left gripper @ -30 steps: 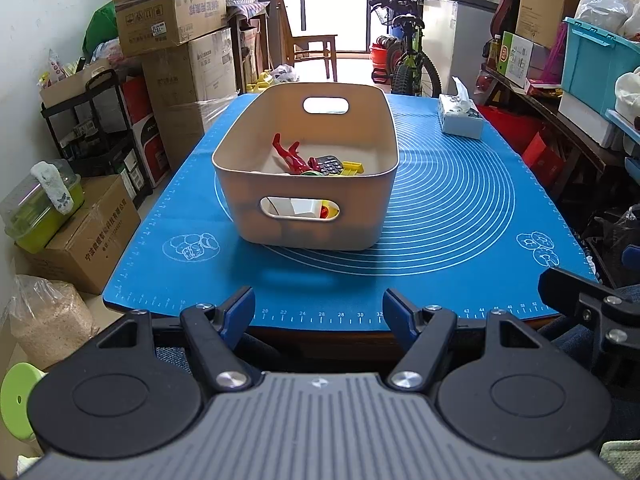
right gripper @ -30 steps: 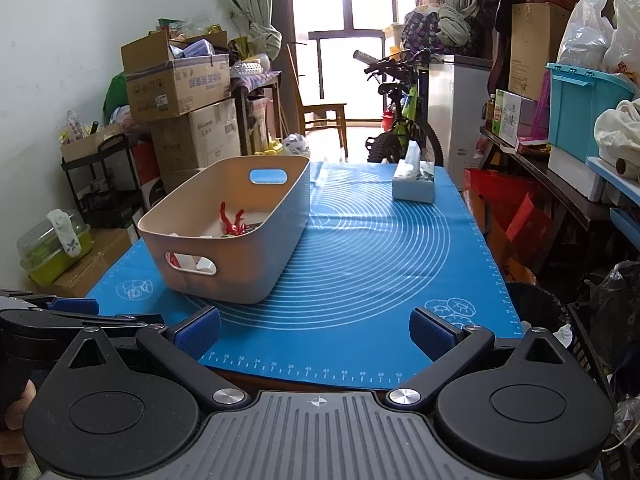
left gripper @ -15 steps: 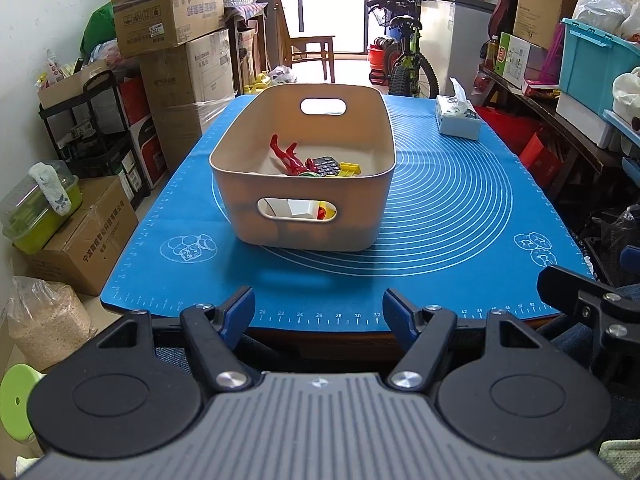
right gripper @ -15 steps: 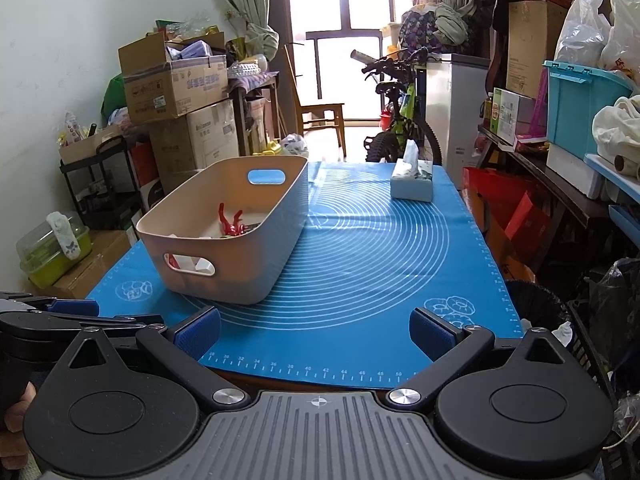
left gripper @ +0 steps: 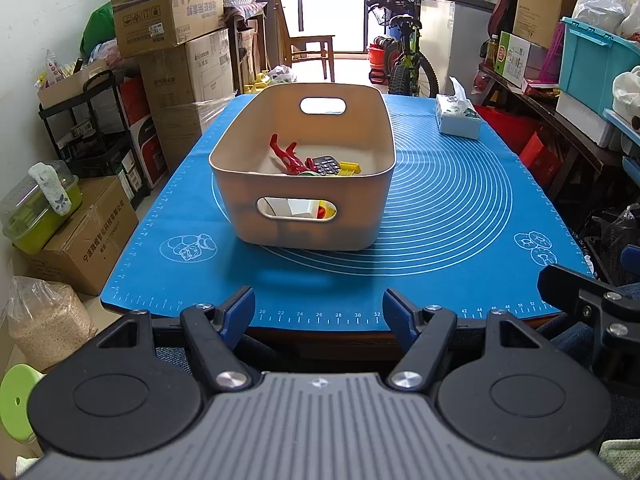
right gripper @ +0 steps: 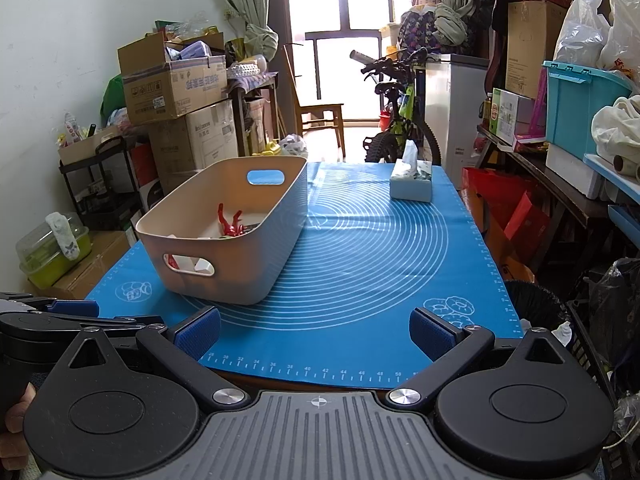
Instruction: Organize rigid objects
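Both hand-held grippers, left (left gripper: 319, 312) and right (right gripper: 314, 330), hang released at the worktop's (left gripper: 460, 240) near edge; the beige bin (left gripper: 304, 184) holds a red clamp (left gripper: 286, 156) and calculator (left gripper: 328, 165).

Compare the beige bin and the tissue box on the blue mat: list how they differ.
The beige bin is much larger than the tissue box. The bin is open-topped with oval handle cutouts; the tissue box is closed, with a tissue poking from its top. The bin holds a red clamp, a calculator and other small items; the box shows only tissue. The bin sits nearer the grippers, the box at the far right. Both rest on the blue mat.
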Motion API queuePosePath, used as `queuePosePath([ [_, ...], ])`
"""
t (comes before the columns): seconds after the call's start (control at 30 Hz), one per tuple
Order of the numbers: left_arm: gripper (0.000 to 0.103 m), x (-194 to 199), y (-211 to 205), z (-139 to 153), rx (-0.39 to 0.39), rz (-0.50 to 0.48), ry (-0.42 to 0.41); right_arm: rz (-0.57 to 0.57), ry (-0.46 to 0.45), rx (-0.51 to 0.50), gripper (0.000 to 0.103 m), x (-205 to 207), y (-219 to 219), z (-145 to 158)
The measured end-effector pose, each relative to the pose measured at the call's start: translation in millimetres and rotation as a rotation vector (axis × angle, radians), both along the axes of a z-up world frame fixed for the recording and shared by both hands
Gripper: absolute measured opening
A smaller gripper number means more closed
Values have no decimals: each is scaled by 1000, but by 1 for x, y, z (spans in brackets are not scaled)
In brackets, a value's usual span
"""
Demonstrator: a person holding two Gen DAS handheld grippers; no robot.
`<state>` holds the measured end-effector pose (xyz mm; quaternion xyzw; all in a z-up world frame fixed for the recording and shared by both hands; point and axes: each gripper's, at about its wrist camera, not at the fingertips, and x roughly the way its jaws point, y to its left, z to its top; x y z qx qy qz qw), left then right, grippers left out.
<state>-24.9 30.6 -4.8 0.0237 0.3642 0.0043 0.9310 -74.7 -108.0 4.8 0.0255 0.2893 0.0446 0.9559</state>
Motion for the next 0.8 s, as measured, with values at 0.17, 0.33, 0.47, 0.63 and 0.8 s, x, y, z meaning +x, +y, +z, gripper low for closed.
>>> queuePosePath([
  [0.17,71,0,0,0,0,0,1,0,0,0,100,0,0,0],
  [0.33,71,0,0,0,0,0,0,0,0,-1,100,0,0,0],
  [0.47,71,0,0,0,-1,0,0,-1,0,0,100,0,0,0],
  [0.63,71,0,-1,-1,0,-3,2,-1,0,0,100,0,0,0],
  [0.8,71,0,-2,-1,-1,-2,2,-2,0,0,100,0,0,0],
])
